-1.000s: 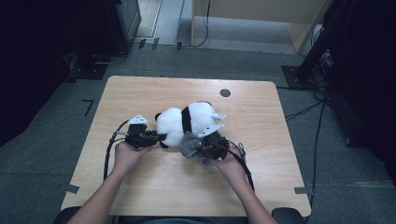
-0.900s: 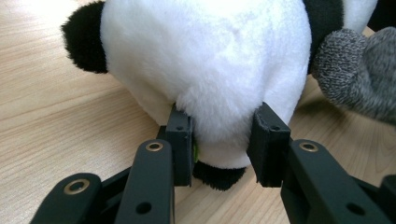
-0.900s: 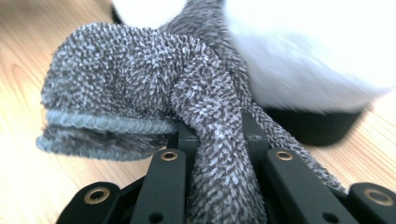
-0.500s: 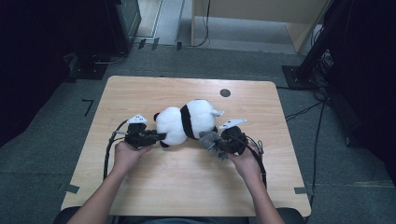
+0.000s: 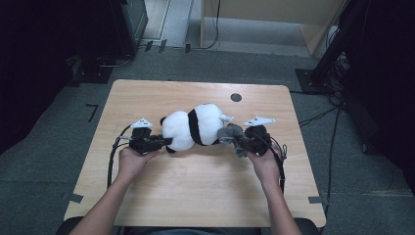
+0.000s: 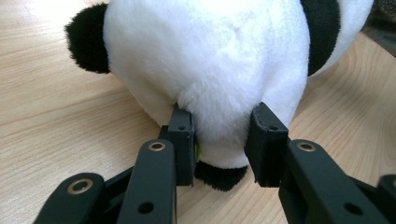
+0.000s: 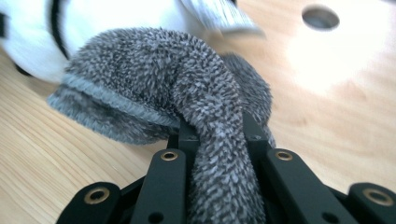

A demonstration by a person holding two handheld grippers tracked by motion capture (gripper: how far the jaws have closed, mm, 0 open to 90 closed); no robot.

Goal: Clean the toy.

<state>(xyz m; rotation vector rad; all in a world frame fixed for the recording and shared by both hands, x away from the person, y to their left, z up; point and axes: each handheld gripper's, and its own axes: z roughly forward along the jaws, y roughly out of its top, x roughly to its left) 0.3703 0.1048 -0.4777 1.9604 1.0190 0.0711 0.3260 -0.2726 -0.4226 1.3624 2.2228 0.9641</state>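
Your left gripper (image 5: 164, 141) is clamped on the panda (image 5: 193, 126), pinching a fold of white plush at its rear, at 9 o'clock of the toy. The panda lies on its side mid-table (image 5: 195, 196). Your right gripper (image 5: 234, 141) is closed on the grey sock (image 5: 230, 133), which sits at 3 o'clock of the panda, touching it. Both should be light, soft and squashy, so the plush will give under the pads. Hold deep folds, not fur tips; the sock likely stretches if pulled.
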